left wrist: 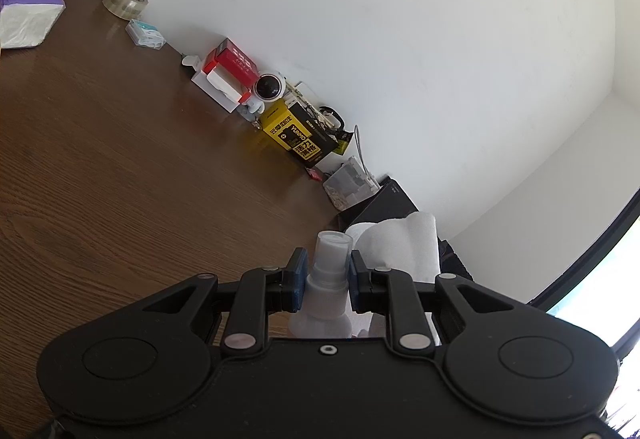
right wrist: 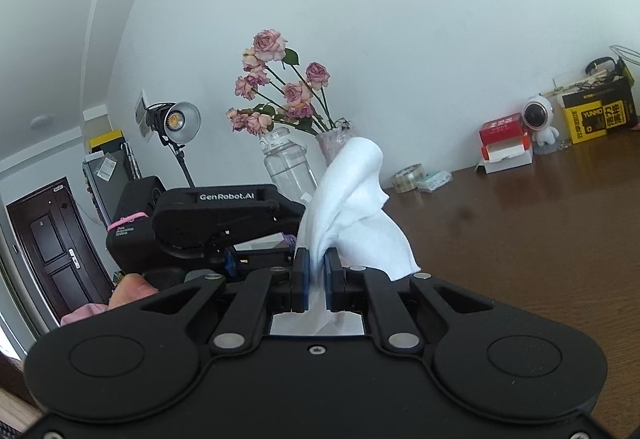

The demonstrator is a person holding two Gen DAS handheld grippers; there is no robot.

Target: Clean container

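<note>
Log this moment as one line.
left tool: shut on spray bottle | right tool: shut on white cloth | both held above table

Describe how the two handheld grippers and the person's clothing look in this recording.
Both grippers, left and right, are matte black plastic with two round discs, silver pivot rivets on linkage arms, and blue pads on the jaws. Seen from the right wrist view, the left one carries white "GenRobot.AI" lettering, a small white label, and a pink band. No cables show. A pink sleeve shows below it.

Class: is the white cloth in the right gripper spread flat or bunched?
Bunched: the white cloth is pinched between the right gripper pads, rising in folds.
</note>
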